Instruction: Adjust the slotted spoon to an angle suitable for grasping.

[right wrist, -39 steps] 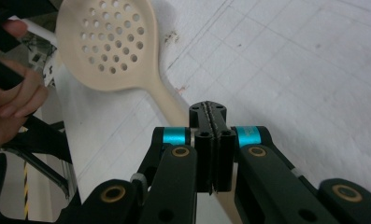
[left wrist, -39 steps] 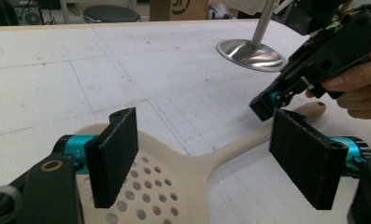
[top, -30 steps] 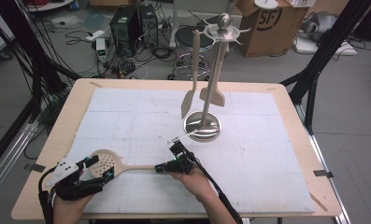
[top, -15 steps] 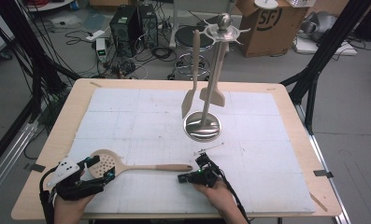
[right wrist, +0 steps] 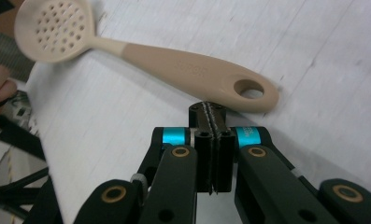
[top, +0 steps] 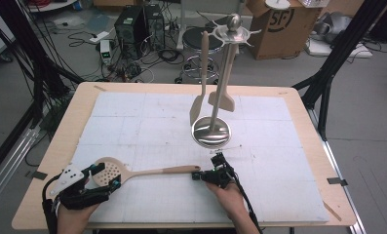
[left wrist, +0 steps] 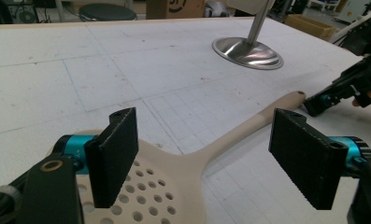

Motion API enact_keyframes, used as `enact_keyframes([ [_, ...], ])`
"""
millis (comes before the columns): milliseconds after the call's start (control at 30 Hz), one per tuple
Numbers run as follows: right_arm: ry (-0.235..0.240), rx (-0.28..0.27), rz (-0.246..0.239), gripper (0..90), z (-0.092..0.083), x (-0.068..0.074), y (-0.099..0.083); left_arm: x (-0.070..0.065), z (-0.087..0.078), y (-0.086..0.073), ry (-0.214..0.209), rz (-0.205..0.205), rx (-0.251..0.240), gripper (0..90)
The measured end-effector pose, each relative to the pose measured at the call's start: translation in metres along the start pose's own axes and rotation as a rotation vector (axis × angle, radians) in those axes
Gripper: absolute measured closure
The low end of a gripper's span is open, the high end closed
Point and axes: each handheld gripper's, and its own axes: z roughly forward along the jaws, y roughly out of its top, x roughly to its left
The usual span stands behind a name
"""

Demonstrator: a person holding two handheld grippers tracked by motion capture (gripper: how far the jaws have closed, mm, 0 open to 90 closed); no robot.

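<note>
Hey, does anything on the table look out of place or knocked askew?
The skimmer lies flat on the mat, while two other utensils hang on the rack. So it looks off its hook. Nothing looks spilled or damaged.

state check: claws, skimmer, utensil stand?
left claw: open, jaws astride the skimmer's bowl, not pressing it
right claw: shut, empty, tips at the handle end
skimmer: lying flat on the table
utensil stand: upright, two utensils hanging
</note>
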Motion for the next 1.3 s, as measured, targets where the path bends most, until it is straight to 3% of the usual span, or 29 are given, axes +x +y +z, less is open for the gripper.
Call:
enact_keyframes([
  [300, -0.065, -0.038, 0.023, 90.0, 0.013, -0.006, 0.026, -0.002, -0.001, 0.001, -0.021, 0.008, -0.025, 25.0],
  [567, -0.056, -0.074, 0.074, 90.0, 0.027, -0.014, 0.046, -0.003, 0.000, 0.001, -0.030, 0.015, -0.015, 25.0],
  [1000, -0.052, -0.105, 0.110, 90.0, 0.035, -0.018, 0.053, -0.004, 0.003, 0.002, -0.044, 0.022, -0.013, 25.0],
  [1233, -0.062, -0.109, 0.099, 90.0, 0.035, -0.017, 0.054, -0.004, 0.003, 0.003, -0.043, 0.019, -0.015, 25.0],
  [1300, -0.084, -0.112, 0.078, 90.0, 0.035, -0.012, 0.053, -0.003, 0.002, 0.003, -0.044, 0.021, -0.018, 25.0],
])
